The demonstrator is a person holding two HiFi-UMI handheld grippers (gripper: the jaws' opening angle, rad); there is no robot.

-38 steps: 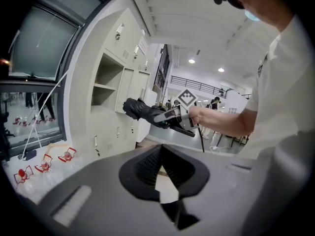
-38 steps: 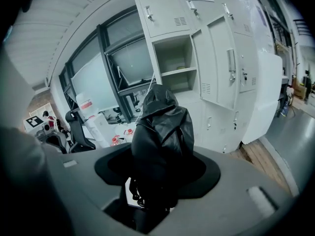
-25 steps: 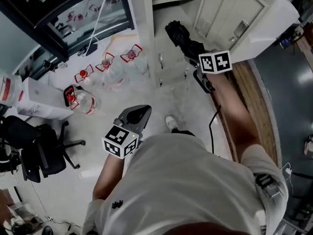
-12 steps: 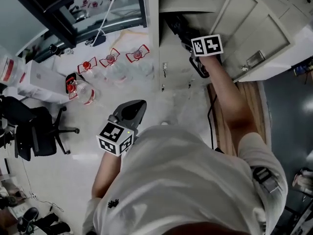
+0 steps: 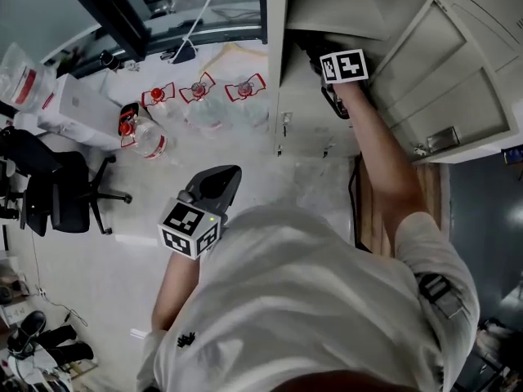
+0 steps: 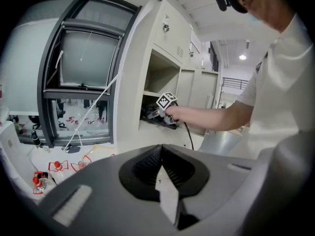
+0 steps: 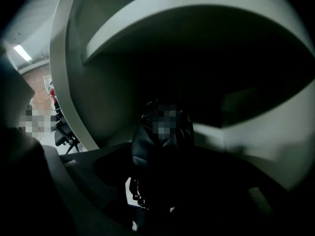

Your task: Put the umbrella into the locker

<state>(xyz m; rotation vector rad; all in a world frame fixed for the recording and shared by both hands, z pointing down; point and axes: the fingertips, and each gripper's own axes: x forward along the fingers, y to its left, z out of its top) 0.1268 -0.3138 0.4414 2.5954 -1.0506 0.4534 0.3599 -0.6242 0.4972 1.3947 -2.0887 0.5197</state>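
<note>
A black folded umbrella point(image 7: 160, 151) sits between the jaws of my right gripper point(image 7: 157, 183), which is shut on it. Its far end reaches into the dark locker compartment point(image 7: 231, 73). In the head view my right gripper point(image 5: 319, 55) is stretched forward into the open beige locker point(image 5: 327, 15), and only a bit of the umbrella point(image 5: 309, 49) shows there. In the left gripper view the umbrella point(image 6: 150, 115) lies at the compartment's shelf. My left gripper point(image 5: 226, 175) hangs low at my side, shut and holding nothing point(image 6: 160, 166).
The locker door point(image 5: 445, 80) stands swung open to the right. Several red-capped water bottles point(image 5: 200, 96) lie on the floor by the window. A black office chair point(image 5: 57, 194) is at the left. A cable point(image 5: 353, 194) hangs below my right arm.
My right gripper has carried the umbrella forward and deeper into the locker compartment. The left gripper has stayed shut at my side.
</note>
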